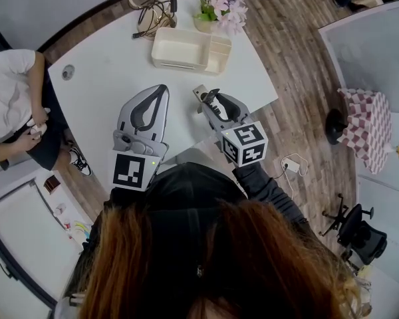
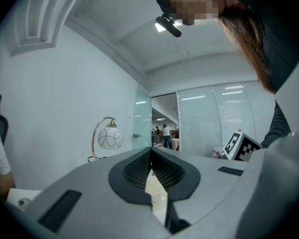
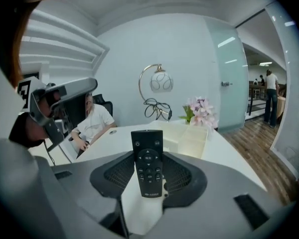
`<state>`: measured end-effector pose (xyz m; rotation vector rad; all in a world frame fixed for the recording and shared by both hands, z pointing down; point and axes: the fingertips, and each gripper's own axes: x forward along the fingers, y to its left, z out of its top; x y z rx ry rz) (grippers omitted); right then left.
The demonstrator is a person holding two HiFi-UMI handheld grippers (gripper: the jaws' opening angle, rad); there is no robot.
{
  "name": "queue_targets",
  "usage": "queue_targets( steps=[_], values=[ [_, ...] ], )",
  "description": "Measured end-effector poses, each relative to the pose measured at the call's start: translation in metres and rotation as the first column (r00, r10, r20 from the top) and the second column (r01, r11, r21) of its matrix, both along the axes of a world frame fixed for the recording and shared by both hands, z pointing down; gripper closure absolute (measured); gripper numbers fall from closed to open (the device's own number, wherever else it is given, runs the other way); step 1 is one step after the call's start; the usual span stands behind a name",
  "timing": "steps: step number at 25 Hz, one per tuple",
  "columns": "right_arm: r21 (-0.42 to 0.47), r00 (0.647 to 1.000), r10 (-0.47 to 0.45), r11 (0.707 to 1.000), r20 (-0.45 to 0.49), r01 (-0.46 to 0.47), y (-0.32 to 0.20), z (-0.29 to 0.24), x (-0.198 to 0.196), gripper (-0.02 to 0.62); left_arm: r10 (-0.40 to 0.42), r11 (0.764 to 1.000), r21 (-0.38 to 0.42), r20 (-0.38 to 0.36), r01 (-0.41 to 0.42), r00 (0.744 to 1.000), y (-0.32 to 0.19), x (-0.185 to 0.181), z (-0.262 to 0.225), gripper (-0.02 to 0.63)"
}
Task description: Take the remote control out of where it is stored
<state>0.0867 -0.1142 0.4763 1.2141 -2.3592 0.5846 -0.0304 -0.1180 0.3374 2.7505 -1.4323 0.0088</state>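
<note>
Right gripper view: right hand-held gripper [image 3: 149, 176] clamps the remote control [image 3: 148, 161], standing upright.

The white desk [image 1: 113, 72] has a curved near edge; a cream box [image 1: 186, 48] with compartments lies near its far edge; pink flowers in a pot [image 1: 223, 8] stand just behind the box at the far right corner; a lamp's base and dark cable [image 1: 153, 15] sit left of them along the far edge; a round grey grommet [image 1: 68, 72] is set near the left edge.
</note>
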Motion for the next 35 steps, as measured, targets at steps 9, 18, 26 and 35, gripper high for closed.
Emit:
queue_targets(
  steps=[9,18,26,35],
  values=[
    [-0.278,0.994,-0.090,0.958,-0.060,0.070,0.034,0.062,-0.005,0.410,-0.008,1.000,0.003,-0.012,0.008,1.000,0.003,-0.002,0.000,0.597],
    [-0.379,0.987,-0.150,0.918,-0.062,0.116,0.031,0.089,-0.022,0.410,-0.016,1.000,0.001,-0.011,0.016,1.000,0.004,-0.004,0.001,0.597],
    [-0.414,0.988,-0.132,0.906,-0.074,0.090,0.013,0.110,-0.030,0.417,-0.025,1.000,-0.001,-0.007,0.025,1.000,0.004,-0.006,0.002,0.597],
    [-0.444,0.986,-0.124,0.894,-0.113,0.062,0.011,0.147,-0.029,0.581,-0.031,0.999,-0.009,-0.001,0.031,1.000,0.005,-0.008,0.003,0.597]
  ],
)
